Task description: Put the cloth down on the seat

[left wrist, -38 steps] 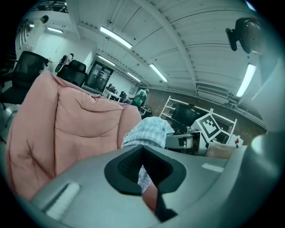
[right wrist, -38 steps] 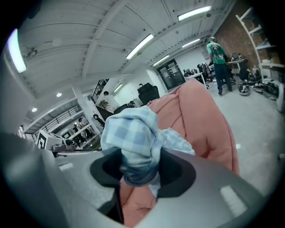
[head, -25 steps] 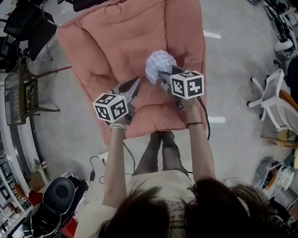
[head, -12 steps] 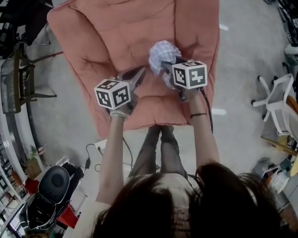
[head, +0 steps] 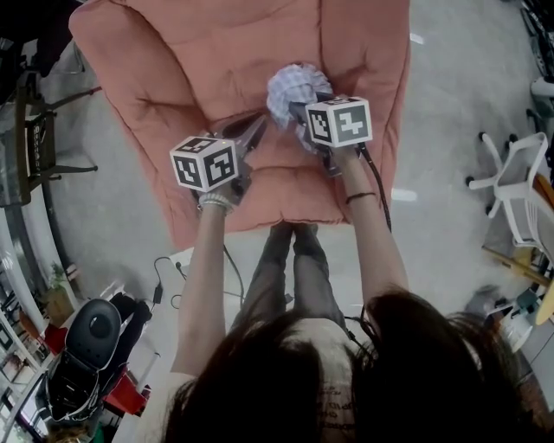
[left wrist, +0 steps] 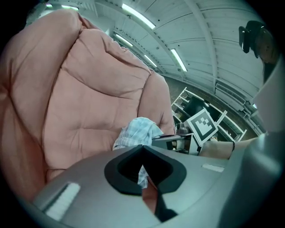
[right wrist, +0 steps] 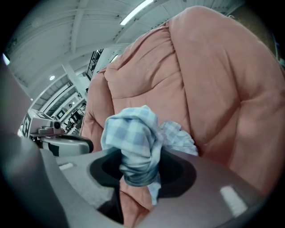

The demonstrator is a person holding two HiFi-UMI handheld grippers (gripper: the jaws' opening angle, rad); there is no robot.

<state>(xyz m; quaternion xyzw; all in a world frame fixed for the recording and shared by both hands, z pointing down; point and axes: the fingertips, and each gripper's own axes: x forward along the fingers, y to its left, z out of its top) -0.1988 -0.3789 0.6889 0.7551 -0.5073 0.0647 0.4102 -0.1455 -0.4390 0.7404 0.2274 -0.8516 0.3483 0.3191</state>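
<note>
Pale blue checked cloth (head: 294, 86): bunched into a wad and held over the pink padded seat (head: 286, 186), toward its right side and well back from the front edge. Whether it touches the padding cannot be told.
Right gripper (head: 301, 111): jaws part-way apart and clamped on the narrow waist of the wad, with fabric filling the gap between them.
Cloth's axis: the long axis runs along the right jaws. The puffed end points past the tips toward the backrest (head: 251, 26), and a thin tail hangs below the grip.
Left gripper (head: 253, 131): jaws drawn together at the tips with nothing between them. It sits just beside the right gripper, on its left, apart from the cloth, and aims at the middle of the seat.
Seen from the left gripper: the wad shows beyond the tips, in front of the backrest, with the right gripper beside it.
Person: stands at the seat's front edge, with one bare forearm reaching to each gripper.
Floor (head: 450, 104): grey, around the seat on both sides.
</note>
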